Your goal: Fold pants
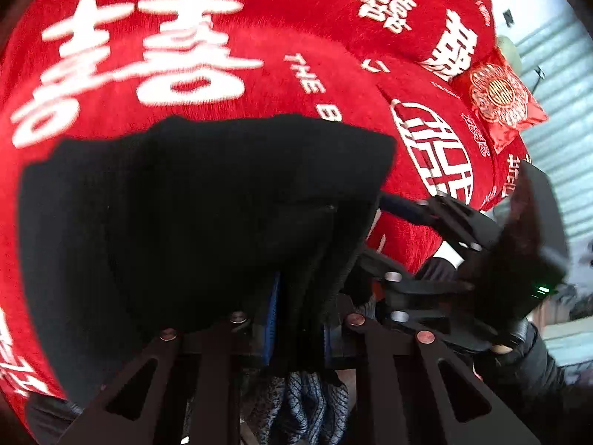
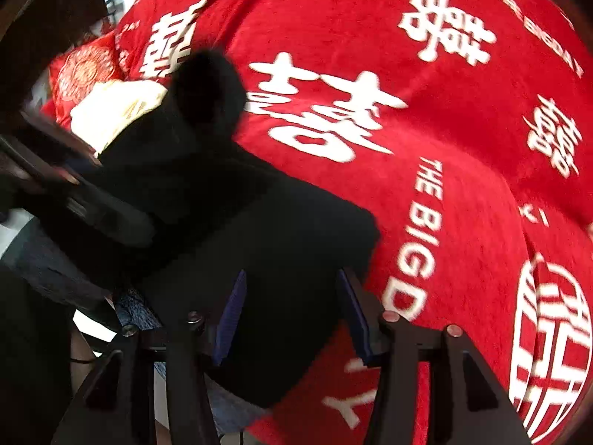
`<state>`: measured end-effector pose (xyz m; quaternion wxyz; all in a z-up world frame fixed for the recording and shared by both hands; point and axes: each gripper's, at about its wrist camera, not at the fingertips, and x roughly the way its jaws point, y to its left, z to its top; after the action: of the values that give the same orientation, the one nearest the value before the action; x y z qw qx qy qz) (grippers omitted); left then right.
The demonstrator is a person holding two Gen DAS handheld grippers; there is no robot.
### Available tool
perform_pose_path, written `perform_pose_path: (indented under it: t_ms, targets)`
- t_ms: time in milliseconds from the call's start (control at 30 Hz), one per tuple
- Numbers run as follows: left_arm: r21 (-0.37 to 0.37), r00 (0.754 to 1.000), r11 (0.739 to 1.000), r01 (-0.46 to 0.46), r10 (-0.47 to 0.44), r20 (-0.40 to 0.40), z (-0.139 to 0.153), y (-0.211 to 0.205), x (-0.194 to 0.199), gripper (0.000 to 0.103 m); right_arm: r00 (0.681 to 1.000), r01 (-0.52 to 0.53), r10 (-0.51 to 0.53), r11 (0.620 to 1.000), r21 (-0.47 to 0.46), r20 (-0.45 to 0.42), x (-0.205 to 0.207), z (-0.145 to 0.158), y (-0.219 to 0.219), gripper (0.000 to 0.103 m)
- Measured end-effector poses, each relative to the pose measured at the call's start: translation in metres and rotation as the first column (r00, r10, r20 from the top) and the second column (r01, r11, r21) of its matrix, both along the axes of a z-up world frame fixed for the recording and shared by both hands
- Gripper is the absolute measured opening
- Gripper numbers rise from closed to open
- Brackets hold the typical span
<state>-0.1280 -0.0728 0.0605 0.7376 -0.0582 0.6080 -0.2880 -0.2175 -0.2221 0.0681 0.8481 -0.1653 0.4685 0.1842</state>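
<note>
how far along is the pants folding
Done: the black pants already look doubled over into a compact bundle on the red blanket. In hand: the left hand-held gripper is clamped on bunched fabric, and the right hand-held gripper has pants fabric between its wider-set fingers. Left: laying the bundle flat and letting go; how many folds remain is unclear.

Even, soft light falls on the red plush blanket with white printed characters (image 1: 296, 37), brightest beside the pale slatted wall (image 1: 556, 111) at the right edge of the left wrist view. The black fabric pants (image 1: 185, 204) read as a nearly featureless dark mass, folds barely visible. Motion blur smears the white characters in both views, and the second gripper right of the pants is streaked. Fisheye distortion bulges the blanket (image 2: 463, 148), with dark vignetted corners.
</note>
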Motion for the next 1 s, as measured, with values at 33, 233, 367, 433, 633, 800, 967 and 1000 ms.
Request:
perform_pose_path:
  t_ms: [33,233,367,433,633,800,967,1000]
  targets:
    - [-0.009,1.000,1.000,-0.008,0.008,-0.008,-0.002,-0.001,0.000,0.019,1.000,0.008,-0.008,1.000,0.001,0.002,-0.001,0.001,-0.006,0.057]
    - [-0.039,0.998,0.997,-0.060,0.060,-0.014,0.003,-0.017,0.005,0.028,0.998,0.067,-0.067,0.998,0.013,-0.003,-0.006,0.002,-0.034,0.057]
    - [-0.163,0.988,0.977,-0.141,0.129,-0.079,-0.017,-0.018,0.013,0.052,0.994,0.105,-0.105,0.994,0.021,-0.003,-0.006,0.001,-0.042,0.057]
    - [-0.172,0.991,0.976,-0.132,0.125,-0.051,-0.013,-0.023,0.008,0.070,0.993,0.114,-0.114,0.993,0.021,0.005,-0.008,0.004,-0.043,0.057]
    - [-0.238,0.989,0.960,-0.147,0.151,-0.002,0.021,-0.001,-0.003,0.078,0.986,0.132,-0.139,0.989,0.071,0.097,-0.014,0.038,-0.045,0.057]
    - [-0.163,0.963,0.958,-0.235,0.252,0.094,0.038,0.059,-0.014,0.093,0.982,0.009,-0.032,0.992,0.124,0.186,-0.007,0.067,-0.006,0.057]
    - [0.022,0.918,0.930,-0.367,0.359,0.167,0.028,0.105,-0.019,0.093,0.977,-0.165,0.144,0.977,0.134,0.156,0.016,0.048,0.054,0.057]
    - [0.058,0.917,0.927,-0.372,0.356,0.181,0.024,0.105,-0.020,0.093,0.977,-0.178,0.159,0.975,0.130,0.142,0.022,0.040,0.060,0.057]
